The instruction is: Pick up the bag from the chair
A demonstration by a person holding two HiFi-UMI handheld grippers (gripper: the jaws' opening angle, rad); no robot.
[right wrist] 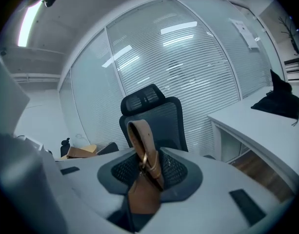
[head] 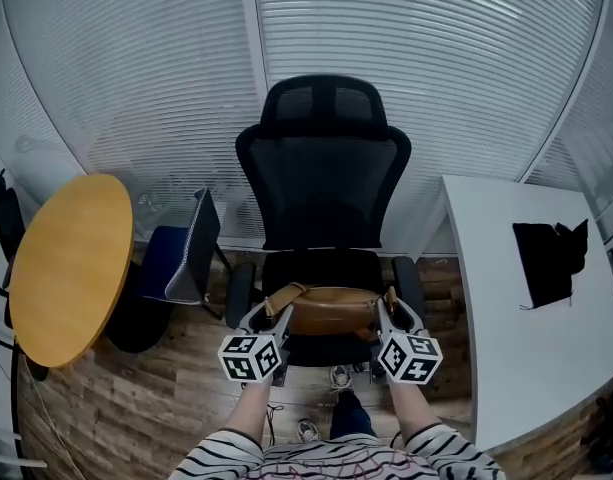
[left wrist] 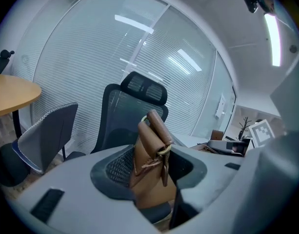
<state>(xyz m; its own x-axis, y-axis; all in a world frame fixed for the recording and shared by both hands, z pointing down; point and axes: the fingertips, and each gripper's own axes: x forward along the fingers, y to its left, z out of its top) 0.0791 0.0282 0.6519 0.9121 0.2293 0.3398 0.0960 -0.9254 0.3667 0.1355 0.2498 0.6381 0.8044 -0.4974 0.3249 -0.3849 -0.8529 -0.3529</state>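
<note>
A brown leather bag (head: 331, 310) lies across the front of the black mesh office chair (head: 323, 178), over its seat. My left gripper (head: 274, 316) is shut on the bag's left end and my right gripper (head: 384, 313) on its right end. In the left gripper view the bag (left wrist: 149, 165) stands pinched between the jaws of the left gripper (left wrist: 154, 172), its strap ring on top, with the chair (left wrist: 125, 116) behind. The right gripper view shows the bag (right wrist: 142, 189) clamped in the right gripper (right wrist: 144, 177). Whether the bag rests on the seat, I cannot tell.
A round wooden table (head: 71, 268) stands at the left, with a blue-grey side chair (head: 186, 253) beside it. A white desk (head: 516, 318) at the right carries a black item (head: 548, 258). Glass walls with blinds close the back. The person's shoes (head: 341, 376) stand on the wood floor.
</note>
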